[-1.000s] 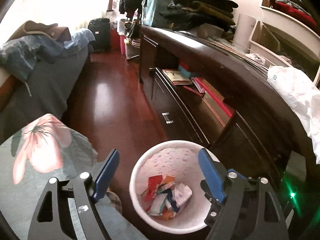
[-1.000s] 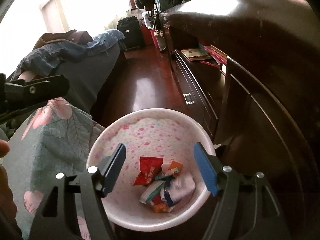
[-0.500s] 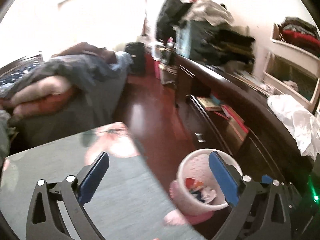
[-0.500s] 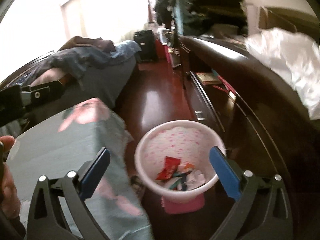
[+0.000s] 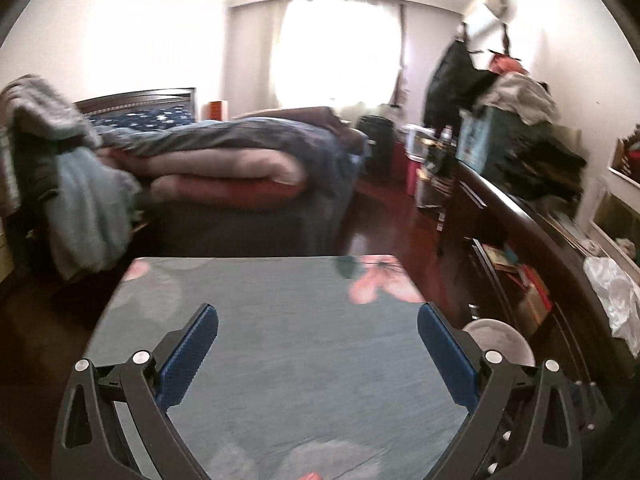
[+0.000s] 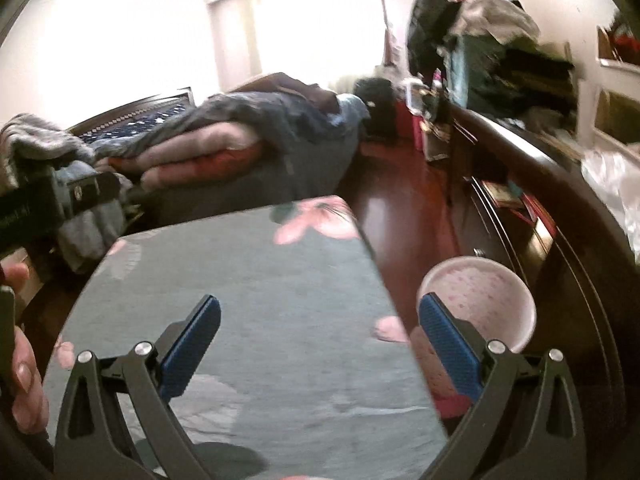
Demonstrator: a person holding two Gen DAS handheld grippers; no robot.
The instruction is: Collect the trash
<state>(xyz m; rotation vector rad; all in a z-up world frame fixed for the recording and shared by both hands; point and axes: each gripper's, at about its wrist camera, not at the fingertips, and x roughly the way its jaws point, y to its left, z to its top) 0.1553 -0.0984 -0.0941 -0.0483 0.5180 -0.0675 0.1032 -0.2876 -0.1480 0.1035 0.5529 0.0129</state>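
While both the left gripper and right gripper gape wide and empty, the light, thin-walled bin beside the desk's right edge looks best gripped by its rim.

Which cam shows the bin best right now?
Right wrist. The bin shows most of its rim and speckled inner wall, right of the table. Left wrist catches only a sliver of bin behind the left gripper finger.
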